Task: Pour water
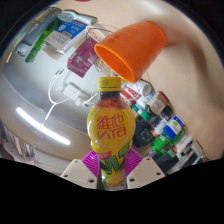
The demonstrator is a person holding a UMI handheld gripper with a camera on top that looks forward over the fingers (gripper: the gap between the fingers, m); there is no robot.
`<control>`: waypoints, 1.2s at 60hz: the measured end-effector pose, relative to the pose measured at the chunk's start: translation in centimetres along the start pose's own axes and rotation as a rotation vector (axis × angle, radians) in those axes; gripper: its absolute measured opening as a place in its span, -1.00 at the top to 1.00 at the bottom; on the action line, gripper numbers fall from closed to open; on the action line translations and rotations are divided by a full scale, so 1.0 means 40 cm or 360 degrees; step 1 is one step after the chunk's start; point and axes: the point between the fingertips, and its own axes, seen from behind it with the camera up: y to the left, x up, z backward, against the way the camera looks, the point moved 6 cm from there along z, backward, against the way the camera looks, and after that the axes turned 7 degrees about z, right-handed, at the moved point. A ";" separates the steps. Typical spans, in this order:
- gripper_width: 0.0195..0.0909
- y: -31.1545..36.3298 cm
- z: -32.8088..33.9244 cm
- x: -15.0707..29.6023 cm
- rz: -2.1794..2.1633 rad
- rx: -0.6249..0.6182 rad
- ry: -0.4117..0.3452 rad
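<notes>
Gripper view shows a pale, glossy surface (40, 100) spread beneath everything, cluttered along its far and right-hand edges with packets and small boxes too jumbled to name. Beyond the tongs an orange cup (133, 47) hangs tilted, its mouth turned down toward the bottle, though what holds it cannot be seen. Nearer, a yellow bottle (111, 135) with an orange cap (110, 84) stands upright between the fingers, red characters on its label. The tongs (112, 168) appear narrowed onto the bottle's lower body, the pink pads (92, 162) pressing at both sides. Pouring has probably not begun, since the cap seems to be in place. To do this step well, I would keep the grip firm and low, see the cap removed, then tip slowly toward the cup's mouth.
</notes>
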 end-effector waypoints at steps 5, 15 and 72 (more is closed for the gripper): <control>0.74 -0.001 0.002 -0.007 0.0024 -0.0025 0.0026; 0.74 0.053 0.027 -0.050 0.0754 -0.0148 0.0131; 0.44 0.175 0.362 0.711 0.3516 -0.1240 -0.0584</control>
